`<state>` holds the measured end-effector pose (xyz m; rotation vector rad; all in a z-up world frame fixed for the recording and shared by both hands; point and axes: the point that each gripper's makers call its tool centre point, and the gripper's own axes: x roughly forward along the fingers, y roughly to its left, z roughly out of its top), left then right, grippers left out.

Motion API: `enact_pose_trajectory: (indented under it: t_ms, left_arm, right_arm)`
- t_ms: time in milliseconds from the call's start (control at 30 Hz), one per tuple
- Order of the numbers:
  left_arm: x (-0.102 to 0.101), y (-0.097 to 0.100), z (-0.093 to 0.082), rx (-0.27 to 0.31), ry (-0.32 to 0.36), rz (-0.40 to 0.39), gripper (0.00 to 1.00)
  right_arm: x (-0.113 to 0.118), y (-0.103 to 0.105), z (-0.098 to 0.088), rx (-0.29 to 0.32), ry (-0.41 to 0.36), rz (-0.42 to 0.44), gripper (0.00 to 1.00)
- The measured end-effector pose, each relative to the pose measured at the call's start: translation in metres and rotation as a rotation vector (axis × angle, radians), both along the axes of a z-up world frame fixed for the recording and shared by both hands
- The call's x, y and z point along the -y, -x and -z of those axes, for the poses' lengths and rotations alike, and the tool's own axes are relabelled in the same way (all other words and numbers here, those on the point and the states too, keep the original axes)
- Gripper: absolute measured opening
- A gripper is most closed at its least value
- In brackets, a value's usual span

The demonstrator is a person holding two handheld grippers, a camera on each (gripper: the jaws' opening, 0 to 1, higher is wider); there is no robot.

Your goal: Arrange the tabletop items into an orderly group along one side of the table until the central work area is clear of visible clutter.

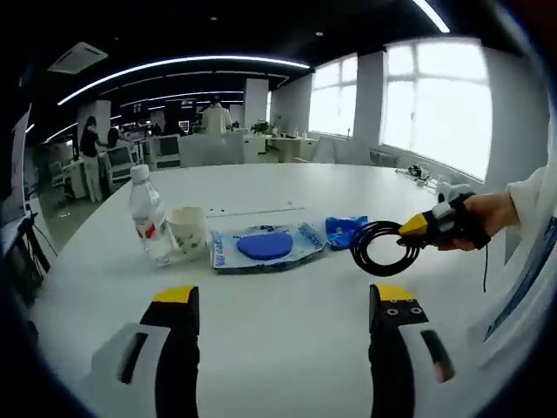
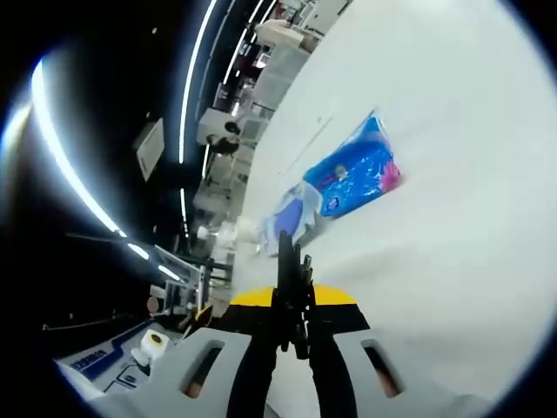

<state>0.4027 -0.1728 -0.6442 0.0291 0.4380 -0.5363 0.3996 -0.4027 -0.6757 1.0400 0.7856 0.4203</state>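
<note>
The right gripper held a coiled black cable, jaws clenched on it, above the desk; the left gripper waited with jaws released. Next, presumably: setting it beside the blue packet (end of the row).

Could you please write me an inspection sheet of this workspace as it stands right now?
Surface: white table, bare in front of the left jaws.
Job's things: water bottle, paper cup, clear packet with a blue disc and blue pouch in a row.
Clutter: nothing seen.
Grippers: left hand-held gripper open, holding nothing; right hand-held gripper shut on the black cable coil, above the table.
Cables: that coil alone; more cords by the window, unclear.
Surroundings: open office, bright windows, people at desks behind.
</note>
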Motion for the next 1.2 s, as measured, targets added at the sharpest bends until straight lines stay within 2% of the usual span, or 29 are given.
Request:
enact_pose_trajectory:
  t_ms: [200, 267, 400, 467, 767, 933, 1067, 1200]
  left_arm:
    - [-0.020, 0.001, -0.001, 0.002, 0.014, -0.064, 0.82]
    - [-0.022, 0.003, 0.002, -0.019, 0.035, -0.081, 0.80]
    - [-0.019, 0.006, 0.007, -0.030, 0.034, -0.087, 0.79]
    - [-0.016, 0.007, 0.008, -0.036, 0.044, -0.087, 0.79]
    - [-0.008, 0.012, 0.015, -0.065, 0.055, -0.084, 0.77]
    - [-0.011, 0.012, 0.019, -0.079, 0.050, -0.085, 0.76]
    - [-0.013, 0.012, 0.023, -0.093, 0.047, -0.087, 0.75]
    - [-0.009, 0.015, 0.024, -0.097, 0.025, -0.063, 0.75]
  right_arm:
    - [0.012, -0.008, 0.019, -0.021, 0.050, 0.006, 0.10]
    - [0.014, -0.009, 0.024, -0.030, 0.062, -0.001, 0.10]
    - [0.021, -0.012, 0.036, -0.045, 0.097, -0.003, 0.10]
    - [0.026, -0.017, 0.040, -0.049, 0.085, 0.011, 0.10]
    - [0.033, -0.022, 0.052, -0.070, 0.133, 0.024, 0.11]
    - [0.039, -0.024, 0.061, -0.055, 0.215, -0.001, 0.12]
    - [0.048, -0.025, 0.072, -0.043, 0.349, -0.030, 0.12]
    - [0.048, -0.027, 0.074, -0.027, 0.389, -0.024, 0.12]
